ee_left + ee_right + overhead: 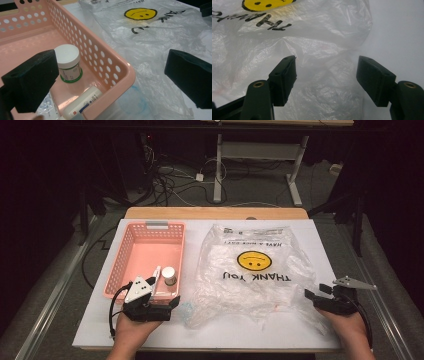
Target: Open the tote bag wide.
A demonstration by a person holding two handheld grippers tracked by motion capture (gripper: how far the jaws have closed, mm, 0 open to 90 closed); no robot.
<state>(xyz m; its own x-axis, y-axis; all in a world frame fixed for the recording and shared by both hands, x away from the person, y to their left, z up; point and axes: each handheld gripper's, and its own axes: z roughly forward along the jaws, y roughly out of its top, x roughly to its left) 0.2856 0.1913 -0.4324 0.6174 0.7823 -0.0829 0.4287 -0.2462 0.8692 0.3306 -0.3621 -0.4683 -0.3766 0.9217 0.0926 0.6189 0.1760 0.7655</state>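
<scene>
right tongs (325, 80) gape over the plastic bag (250, 270) (left tongs (110, 82) wide, empty); thin film could slip free.

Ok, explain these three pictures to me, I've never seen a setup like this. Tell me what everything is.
No machine here: a person holds a two-jawed claw in each hand. The high view looks down on the table; the other two come from cameras riding on each claw.

On the table lie a pink basket and a clear plastic bag printed with a smiley face. In the basket stand a small white-capped jar and, beside it, a white tube lying down.

The left claw waits open at the basket's near corner, holding nothing. The right claw is open at the bag's edge, film between its jaws, not yet pinched.
</scene>
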